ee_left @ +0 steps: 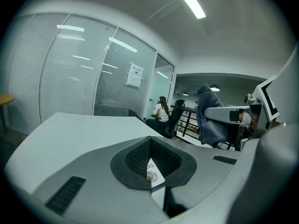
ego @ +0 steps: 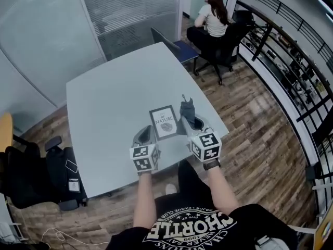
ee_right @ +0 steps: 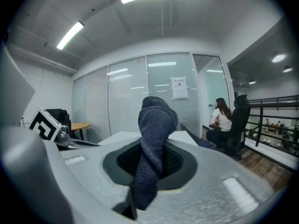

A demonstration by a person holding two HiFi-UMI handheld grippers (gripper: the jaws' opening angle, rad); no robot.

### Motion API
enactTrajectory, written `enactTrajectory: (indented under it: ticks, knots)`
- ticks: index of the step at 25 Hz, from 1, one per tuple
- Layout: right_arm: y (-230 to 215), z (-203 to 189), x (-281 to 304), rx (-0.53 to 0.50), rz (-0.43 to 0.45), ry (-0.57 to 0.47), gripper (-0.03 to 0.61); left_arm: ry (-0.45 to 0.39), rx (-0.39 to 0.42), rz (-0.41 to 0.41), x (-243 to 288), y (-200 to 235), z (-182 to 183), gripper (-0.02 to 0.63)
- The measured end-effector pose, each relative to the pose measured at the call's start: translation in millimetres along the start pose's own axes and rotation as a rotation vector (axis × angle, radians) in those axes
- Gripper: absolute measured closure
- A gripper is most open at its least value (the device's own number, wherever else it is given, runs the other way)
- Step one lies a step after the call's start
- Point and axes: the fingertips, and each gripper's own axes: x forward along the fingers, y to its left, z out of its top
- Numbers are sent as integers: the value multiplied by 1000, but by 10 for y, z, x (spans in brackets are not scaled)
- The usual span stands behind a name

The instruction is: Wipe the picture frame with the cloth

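Left gripper view: frame [ee_left: 155,176] in left claw [ee_left: 152,162]; cloth [ee_left: 212,130], right claw [ee_left: 216,112]

The picture frame [ego: 164,122] reads "NATURE"; the person's shirt [ego: 192,228] reads "CHORTLE".

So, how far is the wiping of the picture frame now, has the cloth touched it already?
Done: the right gripper is shut on the dark grey fluffy cloth, which sticks up from its jaws. In hand: the left gripper seems closed on an edge of the black-rimmed picture frame with a white print, on the pale grey table. Left: the wiping itself; the cloth is beside the frame, not on it.
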Motion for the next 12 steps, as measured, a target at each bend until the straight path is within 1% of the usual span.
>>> enactTrajectory:
  ticks: [3, 7, 12]
  knots:
    - [-93, -130, 233, -2, 34, 52, 517, 39, -31, 9, 231, 96, -128, 618]
    - [-326, -308, 487, 7, 60, 103, 517, 106, -55, 19, 541, 75, -364, 618]
    - [-305, -460, 872, -9, 103, 163, 517, 201, -101, 33, 775, 284, -697, 618]
